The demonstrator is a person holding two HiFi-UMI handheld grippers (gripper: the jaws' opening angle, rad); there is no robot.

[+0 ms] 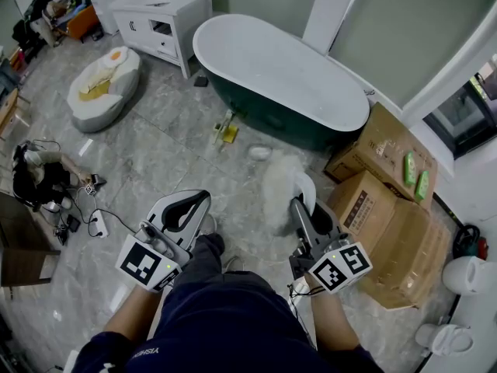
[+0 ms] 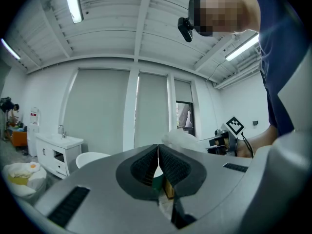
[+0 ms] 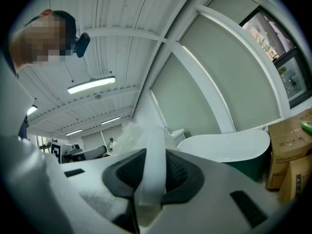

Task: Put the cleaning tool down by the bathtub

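The dark green bathtub [image 1: 279,76] with a white inside stands ahead of me on the marble floor; its white rim also shows in the right gripper view [image 3: 229,147]. My right gripper [image 1: 300,203] is shut on the flat white handle [image 3: 153,165] of the cleaning tool, whose fluffy white head [image 1: 279,183] sticks out toward the tub, above the floor. In the right gripper view the gripper [image 3: 155,152] clamps that strip upright between both pads. My left gripper [image 1: 202,199] hangs to the left of it, pads pressed together with nothing between them [image 2: 158,149].
Stacked cardboard boxes [image 1: 388,208] sit right of the tub's near end. A white vanity [image 1: 163,14] and a cushion [image 1: 105,88] lie far left. A yellow item [image 1: 227,132] and a small white object [image 1: 259,152] rest by the tub. A person [image 1: 39,179] sits left among cables.
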